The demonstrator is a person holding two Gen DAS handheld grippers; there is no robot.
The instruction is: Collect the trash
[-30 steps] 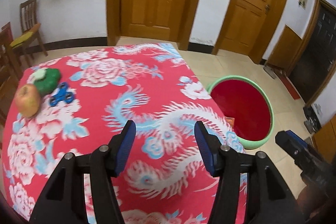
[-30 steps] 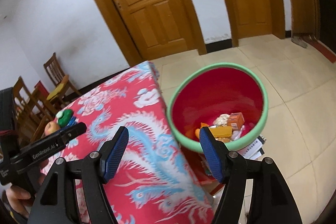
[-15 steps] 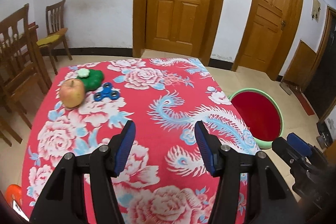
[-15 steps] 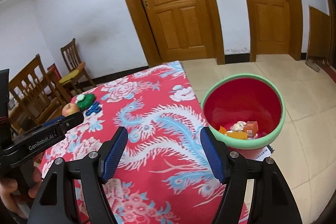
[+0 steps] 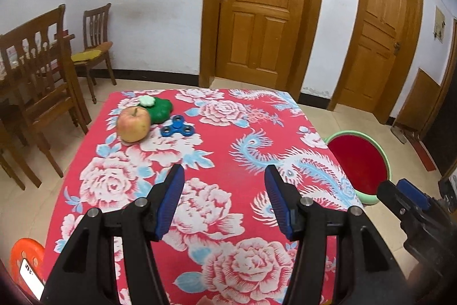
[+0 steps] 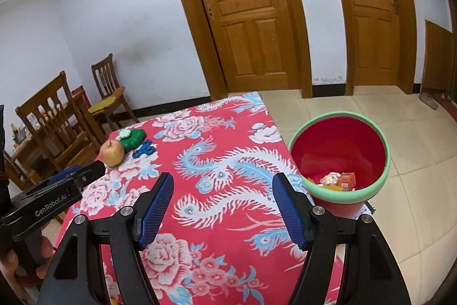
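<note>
Meanwhile both grippers, left gripper [image 5: 224,185] and right gripper [image 6: 221,190], hover wide-fingered and empty above the red floral-clothed worktop [image 5: 228,139]; trash sits inside the red green-rimmed bin [image 6: 382,156].

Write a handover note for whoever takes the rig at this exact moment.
Left hand-held gripper: open, empty, above the table's near half.
Right hand-held gripper: open, empty, above the table's near right side.
Bin: on the floor off the table's right edge, holding a crumpled paper wad and an orange carton.
On the tablecloth, far left corner: apple, green toy, blue fidget spinner.
Done: some trash binned.
Left: no obvious trash visible on the table; decide whether those three stay.
</note>
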